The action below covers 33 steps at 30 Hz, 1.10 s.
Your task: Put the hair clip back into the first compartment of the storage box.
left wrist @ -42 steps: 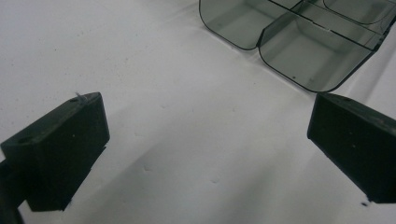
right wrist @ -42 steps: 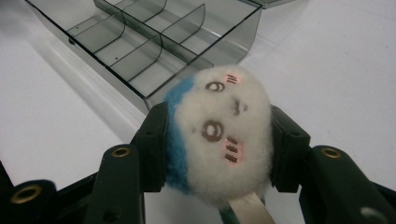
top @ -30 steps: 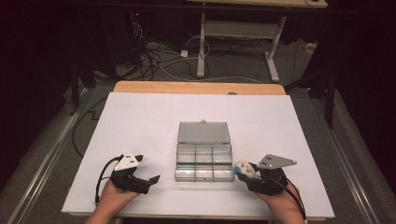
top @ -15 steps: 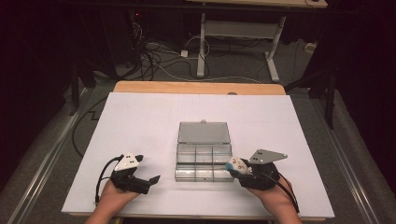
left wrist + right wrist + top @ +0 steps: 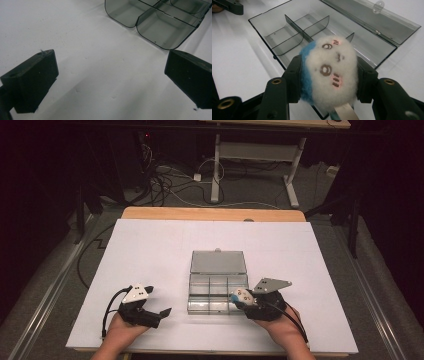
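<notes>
A clear compartment box (image 5: 218,290) lies open at the middle front of the white table (image 5: 150,250), its lid (image 5: 218,262) folded back flat. My right gripper (image 5: 245,298) is shut on a small white plush toy (image 5: 332,72) with a blue side and a drawn face, held over the box's front right corner (image 5: 317,110). The same toy (image 5: 242,296) shows white and blue in the high view. The box's dividers (image 5: 297,27) form several empty cells. My left gripper (image 5: 162,312) rests open on the table left of the box, its jaws wide apart, nothing between them, and the box's near cells (image 5: 162,31) ahead.
Behind the white sheet runs a wooden table edge (image 5: 210,213). Beyond it lie cables on the floor (image 5: 170,180) and a desk frame (image 5: 250,155). Bare white surface stretches left and right of the box.
My right gripper has carried the plush toy leftward, from beside the box to over its front right corner. The left gripper has stayed where it was.
</notes>
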{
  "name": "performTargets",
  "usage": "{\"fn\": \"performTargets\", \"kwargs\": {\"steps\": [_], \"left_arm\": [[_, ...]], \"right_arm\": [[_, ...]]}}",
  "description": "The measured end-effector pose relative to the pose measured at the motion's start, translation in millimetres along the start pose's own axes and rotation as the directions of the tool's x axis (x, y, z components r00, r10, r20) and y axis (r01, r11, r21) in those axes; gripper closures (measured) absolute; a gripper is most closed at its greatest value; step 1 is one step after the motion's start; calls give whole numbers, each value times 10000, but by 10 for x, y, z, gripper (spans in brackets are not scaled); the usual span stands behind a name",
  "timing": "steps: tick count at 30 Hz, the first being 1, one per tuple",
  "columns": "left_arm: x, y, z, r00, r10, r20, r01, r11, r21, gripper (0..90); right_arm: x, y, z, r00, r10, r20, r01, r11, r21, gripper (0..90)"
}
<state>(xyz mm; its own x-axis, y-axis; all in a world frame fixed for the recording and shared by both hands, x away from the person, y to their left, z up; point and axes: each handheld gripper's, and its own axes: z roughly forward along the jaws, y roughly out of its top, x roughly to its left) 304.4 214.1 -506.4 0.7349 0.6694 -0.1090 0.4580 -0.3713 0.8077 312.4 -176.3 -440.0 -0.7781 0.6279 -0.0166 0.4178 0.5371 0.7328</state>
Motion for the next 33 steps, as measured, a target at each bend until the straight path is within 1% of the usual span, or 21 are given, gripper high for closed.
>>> {"fn": "performTargets", "kwargs": {"steps": [8,16,23,29,30,33], "left_arm": [[1,0,-1,10000,12,25,-12,10000,-5,0],[1,-1,-2,10000,12,38,-12,10000,-24,0],[1,-1,-2,10000,15,51,-15,10000,-27,0],[2,-2,-4,10000,26,66,-26,10000,-41,0],[2,-2,-4,10000,24,66,-23,10000,-41,0],[2,-2,-4,10000,25,68,-25,10000,-39,0]], "right_arm": [[44,76,131,9997,-145,-196,148,9998,114,505],[89,172,232,9988,-339,-345,347,9991,249,504],[128,253,326,9980,-415,-474,432,9985,341,503],[155,325,410,9963,-628,-592,653,9971,400,501],[165,335,416,9967,-567,-589,593,9973,429,502],[175,368,443,9959,-662,-615,691,9966,459,501]]}}
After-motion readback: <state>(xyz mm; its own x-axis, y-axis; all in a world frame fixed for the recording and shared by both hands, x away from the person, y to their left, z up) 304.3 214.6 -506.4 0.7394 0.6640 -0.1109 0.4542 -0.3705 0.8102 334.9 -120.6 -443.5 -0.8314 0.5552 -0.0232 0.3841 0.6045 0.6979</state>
